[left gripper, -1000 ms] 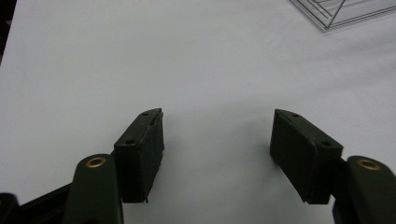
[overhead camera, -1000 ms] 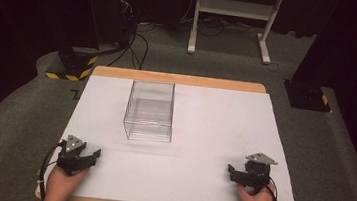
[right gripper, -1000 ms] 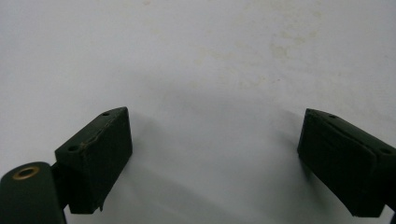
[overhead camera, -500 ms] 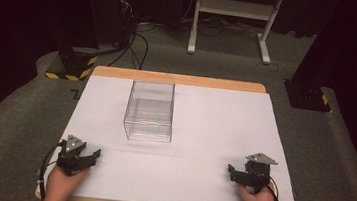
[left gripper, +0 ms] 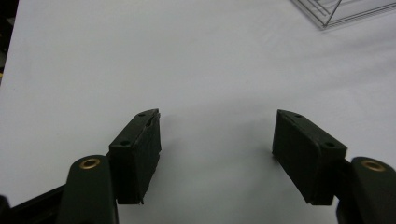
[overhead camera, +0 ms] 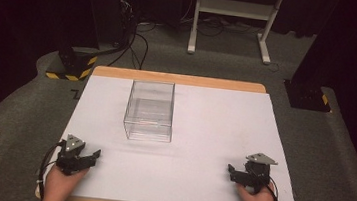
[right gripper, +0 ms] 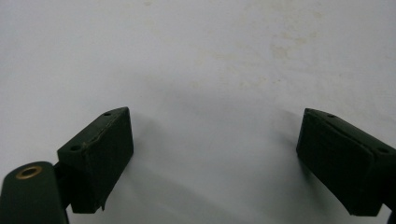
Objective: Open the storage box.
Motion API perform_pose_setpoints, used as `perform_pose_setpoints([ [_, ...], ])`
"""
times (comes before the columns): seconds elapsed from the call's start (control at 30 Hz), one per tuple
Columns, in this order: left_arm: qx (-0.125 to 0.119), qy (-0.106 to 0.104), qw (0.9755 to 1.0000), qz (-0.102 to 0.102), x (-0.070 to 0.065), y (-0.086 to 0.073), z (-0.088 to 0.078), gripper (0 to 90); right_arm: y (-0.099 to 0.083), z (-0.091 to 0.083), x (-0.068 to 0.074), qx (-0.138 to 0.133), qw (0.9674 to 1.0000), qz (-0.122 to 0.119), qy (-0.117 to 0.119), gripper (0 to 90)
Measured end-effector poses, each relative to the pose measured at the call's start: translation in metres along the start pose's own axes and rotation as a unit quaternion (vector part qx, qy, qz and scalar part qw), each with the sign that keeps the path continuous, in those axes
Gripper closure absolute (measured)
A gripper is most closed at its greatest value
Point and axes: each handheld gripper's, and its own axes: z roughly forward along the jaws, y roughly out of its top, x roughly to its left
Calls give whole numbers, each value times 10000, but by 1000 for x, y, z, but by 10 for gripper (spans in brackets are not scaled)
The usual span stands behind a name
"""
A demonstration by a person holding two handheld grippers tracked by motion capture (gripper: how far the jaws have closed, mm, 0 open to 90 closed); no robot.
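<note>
Clear box (overhead camera: 150,110) sits just above the frame's centre on our white table (overhead camera: 213,134); left gripper (overhead camera: 91,155) at lower left and right gripper (overhead camera: 232,170) at lower right both gape wide, empty.

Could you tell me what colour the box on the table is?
The box is clear, colourless; high view.

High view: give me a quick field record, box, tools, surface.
box: clear box, apparently empty, upright, left of centre on the far half of the table
left tool: open, resting near the front left corner, holding nothing
right tool: open, resting near the front right corner, holding nothing
surface: white sheet on a wooden table
contact: both tools apart from the box
</note>
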Motion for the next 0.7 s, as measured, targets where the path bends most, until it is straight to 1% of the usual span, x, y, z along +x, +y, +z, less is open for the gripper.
perform_pose_setpoints([
  [0.07, -79, -67, 9999, 7, 0, 2, -3, 330, 0, 0, 0, -1, 10000, 0, 0, 108],
  [0.13, -121, -85, 9999, 43, -1, 2, -5, 333, 0, 0, 0, -2, 10000, -2, -1, 108],
  [0.17, -160, -93, 9998, 95, -2, 3, -6, 333, 0, 0, 0, 0, 10000, 0, 0, 108],
  [0.27, -208, -151, 9996, 64, -2, 4, -6, 333, 0, 0, 0, -2, 10000, -1, -1, 108],
  [0.33, -224, -219, 9995, 15, -3, 4, -6, 333, 0, 0, 0, -2, 10000, -1, 0, 108],
  [0.47, -264, -346, 9991, -20, -6, 5, -6, 332, 0, 0, 0, -3, 10000, -2, 0, 109],
  [0.7, -379, -575, 9976, -2, -14, 12, -9, 332, 0, 0, 0, -2, 10000, -1, -1, 109],
])
